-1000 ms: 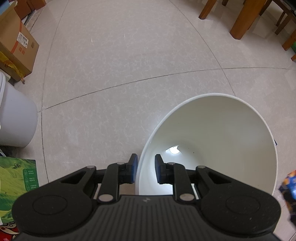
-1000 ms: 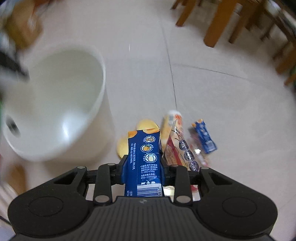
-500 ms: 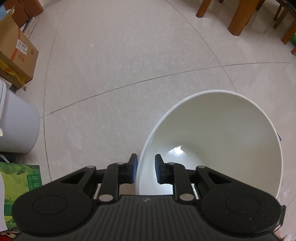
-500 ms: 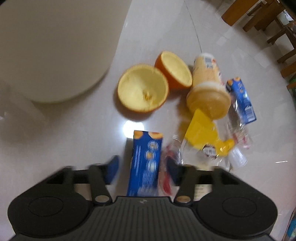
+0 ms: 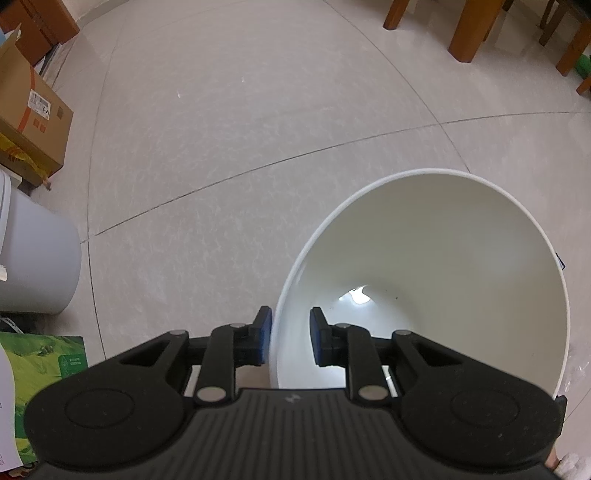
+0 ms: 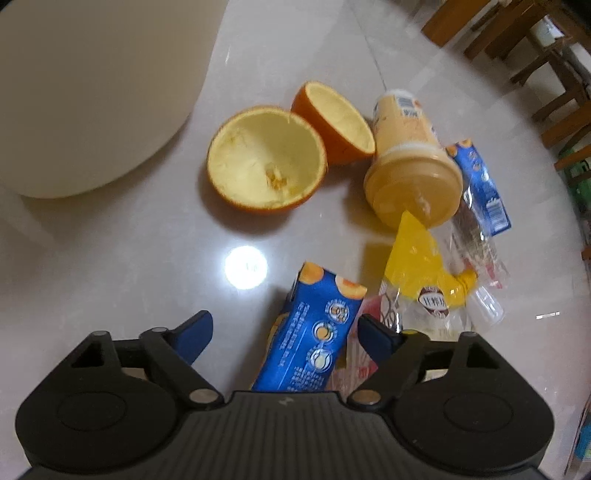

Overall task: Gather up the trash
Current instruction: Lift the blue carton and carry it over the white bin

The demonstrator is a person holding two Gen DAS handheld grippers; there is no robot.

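- Down at floor level: left gripper (image 5: pixel 290 339) is clamped on the near rim of a white bin (image 5: pixel 480 236), one blue pad outside the wall, one inside. Bin tipped, its mouth facing the camera; inside looks bare apart from a bright spot deep down.
- Pale tiled floor (image 5: pixel 258 129) runs beyond the bin. Cardboard box (image 5: pixel 33 122) and a white bucket (image 5: pixel 37 262) off to the left edge, wooden furniture legs (image 5: pixel 467 33) at the far right.
- Right gripper (image 6: pixel 284 332) stands spread wide, grasping nothing. Blue juice carton (image 6: pixel 314 332) lies between its fingers, close to the right one; whether they touch, cannot tell. Left finger is well clear of it.
- Beyond the carton: two hollowed orange halves (image 6: pixel 266 162), side by side and touching, cut faces up.
- Just right of those, an orange plastic cup (image 6: pixel 410 162) on its side, its wide end toward the camera.
- Second, smaller blue carton (image 6: pixel 480 188) lies just beside the cup's right flank.
- Crumpled clear wrappers with a yellow piece (image 6: pixel 417 258) lie between cup and right finger.
- White bin's outer wall fills the upper left of the right view (image 6: pixel 92 85), near the orange halves, not touching them.
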